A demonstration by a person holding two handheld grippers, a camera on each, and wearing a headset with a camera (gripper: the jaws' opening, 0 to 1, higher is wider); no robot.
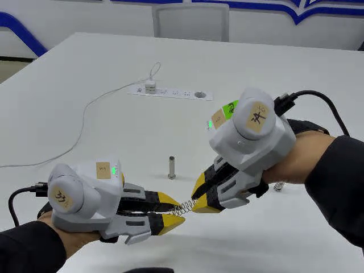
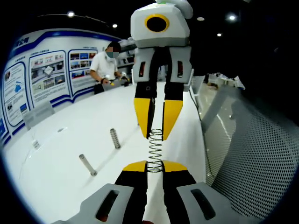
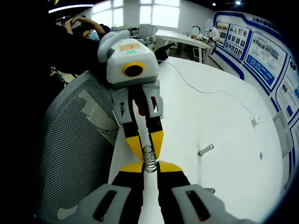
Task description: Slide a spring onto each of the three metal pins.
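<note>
We work at a white table that spans the head view. A mesh chair sits at 3 o'clock in the left gripper view.

In the head view the left gripper comes in from 8 o'clock and the right gripper from 3 o'clock. Their yellow tips come nearly nose to nose low in the view, toward 6 o'clock.

A power strip lies on the table at 12 o'clock from the tips, well apart from them.

In the left gripper view two pins stand on the table toward 9 o'clock of our jaws, the far pin and the near pin. They are apart from each other and from both grippers.

The spring bridges the gap between the two sets of tips. Our left jaws are pinched onto one end and our right jaws onto the other. We cannot tell whether a pin runs inside it.

A loose spring lies on the table just beside the right wrist, at 3 o'clock in the head view.
</note>
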